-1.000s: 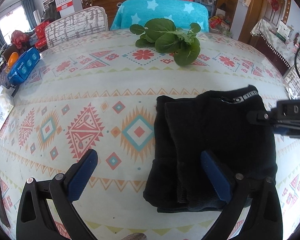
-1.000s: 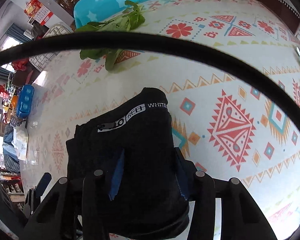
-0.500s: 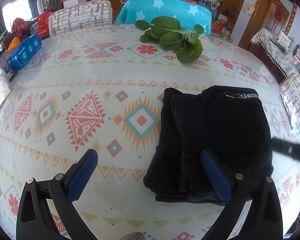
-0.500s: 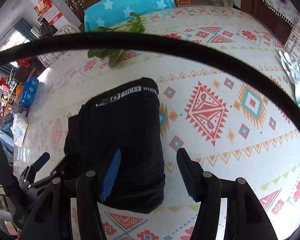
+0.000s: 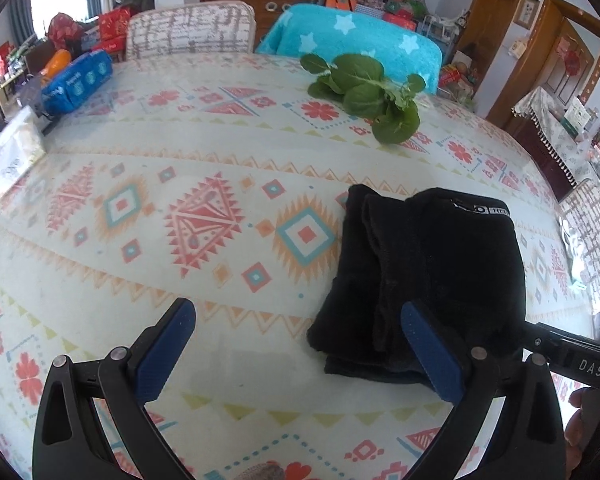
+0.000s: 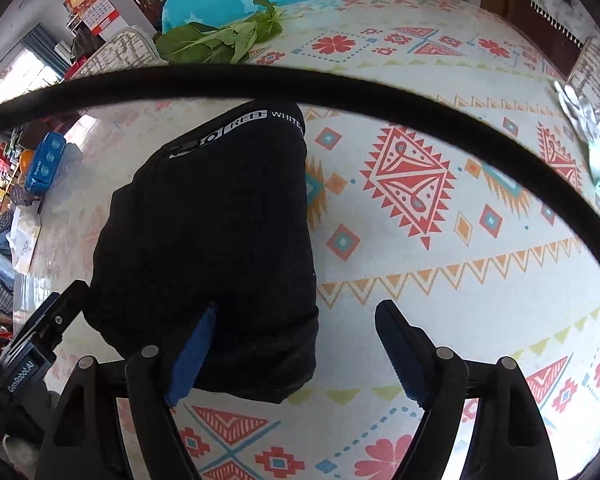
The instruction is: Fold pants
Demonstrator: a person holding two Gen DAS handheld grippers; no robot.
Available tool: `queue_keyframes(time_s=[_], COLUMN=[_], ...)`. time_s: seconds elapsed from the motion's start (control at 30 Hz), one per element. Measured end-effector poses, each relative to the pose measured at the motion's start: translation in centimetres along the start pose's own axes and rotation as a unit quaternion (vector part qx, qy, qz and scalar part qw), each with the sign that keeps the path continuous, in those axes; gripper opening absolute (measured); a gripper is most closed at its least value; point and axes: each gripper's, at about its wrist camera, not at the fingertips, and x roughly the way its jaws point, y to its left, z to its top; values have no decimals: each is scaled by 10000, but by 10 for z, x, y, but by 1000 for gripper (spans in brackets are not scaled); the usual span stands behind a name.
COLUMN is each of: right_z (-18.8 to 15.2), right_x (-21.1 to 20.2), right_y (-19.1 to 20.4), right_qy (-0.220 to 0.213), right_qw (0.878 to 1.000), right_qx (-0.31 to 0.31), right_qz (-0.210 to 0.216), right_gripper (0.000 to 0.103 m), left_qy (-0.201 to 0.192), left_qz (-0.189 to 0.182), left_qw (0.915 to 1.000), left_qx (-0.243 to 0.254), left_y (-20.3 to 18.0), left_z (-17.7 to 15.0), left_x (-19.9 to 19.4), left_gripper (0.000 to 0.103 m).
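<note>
**Pants folded, both grippers let go**

The left gripper (image 5: pixel 296 344) hangs over the patterned worktop (image 5: pixel 140 152) with jaws spread wide and nothing between them. Just to its right the black pants (image 5: pixel 432 272) lie in a compact folded stack, waistband up. The right gripper (image 6: pixel 296 348) has just been opening its jaws; they stand released, likely because the fold looks finished.

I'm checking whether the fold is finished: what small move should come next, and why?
Probably lift both grippers clear. The black pants lie folded in a compact stack on the patterned table. The right gripper has just been opening, with nothing pinched; the left gripper is open too. Nothing looks left to fold.
</note>
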Motion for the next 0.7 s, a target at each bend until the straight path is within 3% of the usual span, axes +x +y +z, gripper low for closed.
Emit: queue_keyframes(time_s=[0.17,0.4,0.53,0.7], right_z=[-12,-48,-72,-95], right_x=[-22,-62,-77,-88], right_y=[1,6,9,22], right_qy=[-284,-839,-977,-1114], right_qw=[9985,9902,9876,9839], right_qx=[-295,-741,-874,-1056], right_qz=[-367,-834,-864,-917], right_gripper=[85,85,85,85], left_qy=[-506,-1145,-1374,-1345], left_qz=[604,1189,1387,1386], left_qw=[9969,9863,9803,9804], left_qx=[39,75,314,395], left_y=[0,-16,-32,-45], left_z=[-7,-28,-42,-60], left_x=[-42,-102,-121,-133], left_gripper=[103,103,103,103])
